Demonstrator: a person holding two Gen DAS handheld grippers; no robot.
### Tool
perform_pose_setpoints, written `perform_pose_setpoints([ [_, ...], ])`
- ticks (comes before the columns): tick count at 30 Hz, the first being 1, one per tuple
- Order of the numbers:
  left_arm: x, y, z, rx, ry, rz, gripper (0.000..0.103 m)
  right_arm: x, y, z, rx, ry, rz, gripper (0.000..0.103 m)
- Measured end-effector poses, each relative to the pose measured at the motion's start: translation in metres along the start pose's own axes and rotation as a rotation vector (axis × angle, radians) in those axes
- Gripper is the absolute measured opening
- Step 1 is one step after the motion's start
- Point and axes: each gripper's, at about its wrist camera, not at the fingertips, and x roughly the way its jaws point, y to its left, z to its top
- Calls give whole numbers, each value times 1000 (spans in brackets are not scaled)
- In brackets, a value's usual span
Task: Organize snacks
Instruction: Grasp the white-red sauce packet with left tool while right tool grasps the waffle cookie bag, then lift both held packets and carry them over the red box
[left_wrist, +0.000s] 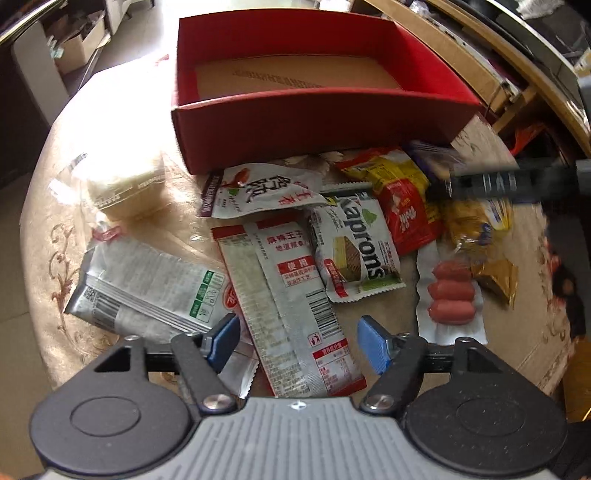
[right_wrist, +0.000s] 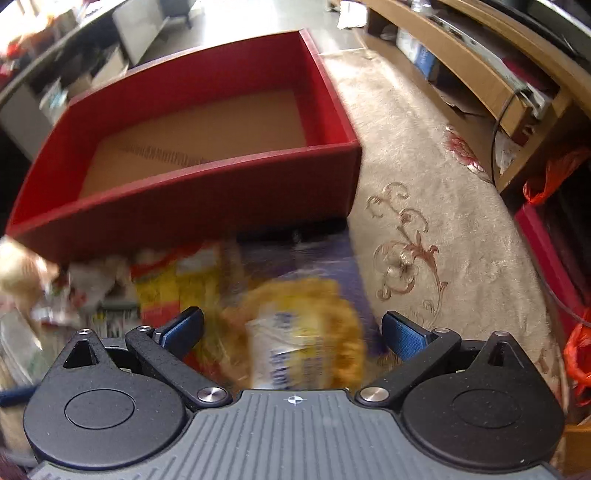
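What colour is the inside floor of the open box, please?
Plain cardboard brown floor inside the red box; clearest in the right wrist view.

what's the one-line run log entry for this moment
left tongs: open over silver-red packet | right tongs: open over yellow bag | red box: no snacks inside

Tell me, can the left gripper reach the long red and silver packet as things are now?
Probably yes. The left gripper is open with the long red and silver packet lying uncovered between its fingers, on top of the pile.
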Motion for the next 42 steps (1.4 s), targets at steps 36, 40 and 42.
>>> perform_pose_setpoints([
  [36,3,-50,-69,106,14,157,58,-57,-9,-39,-38,-100,103,79],
  [40,11,-53,-69,87,11,187,91,-55,-1,-43,-62,-87,101,79],
  [42,12,-54,-70,67,2,195,93,-54,2,-45,-71,-79,101,79],
])
